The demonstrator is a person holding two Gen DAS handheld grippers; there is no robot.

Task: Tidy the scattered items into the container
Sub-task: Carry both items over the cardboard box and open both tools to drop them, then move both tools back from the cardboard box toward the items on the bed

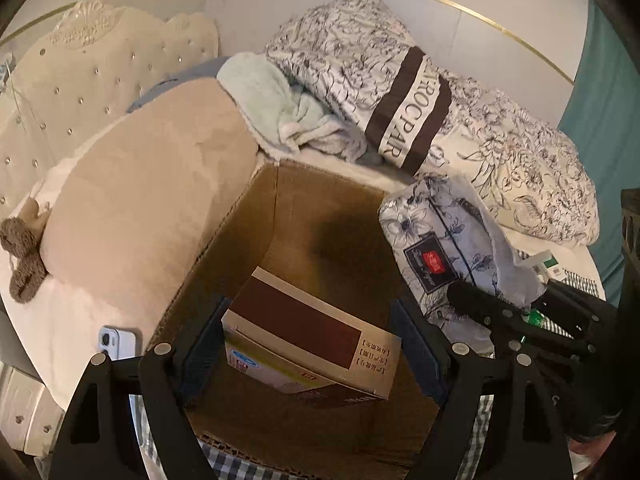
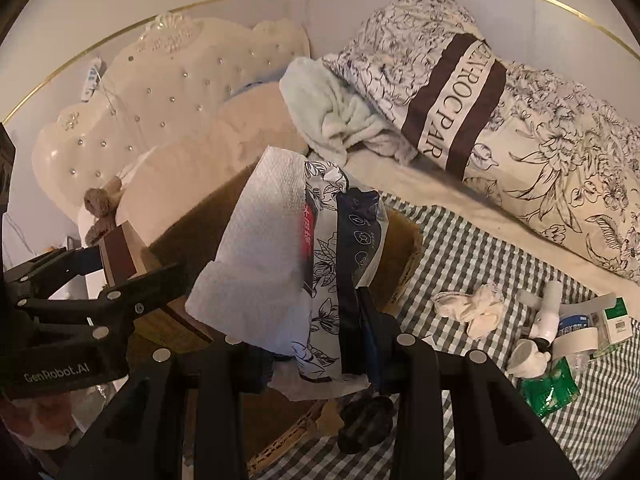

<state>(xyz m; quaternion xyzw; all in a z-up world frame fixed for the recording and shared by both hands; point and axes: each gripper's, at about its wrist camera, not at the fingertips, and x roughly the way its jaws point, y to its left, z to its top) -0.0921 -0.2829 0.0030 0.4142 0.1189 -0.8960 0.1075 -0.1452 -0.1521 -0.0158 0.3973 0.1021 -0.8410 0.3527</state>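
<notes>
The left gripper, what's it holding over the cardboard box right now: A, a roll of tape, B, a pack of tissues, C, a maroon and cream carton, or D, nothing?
C: the left gripper has its pads on both sides of the maroon and cream carton above the open cardboard box; the tissue pack is in the right gripper.

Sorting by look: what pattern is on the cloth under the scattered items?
Green-and-white gingham checks on the bed cloth, clearest in the right wrist view.

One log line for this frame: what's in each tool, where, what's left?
left tool: holds box over cardboard box | right tool: holds tissue pack at rim | left: items on bed
</notes>
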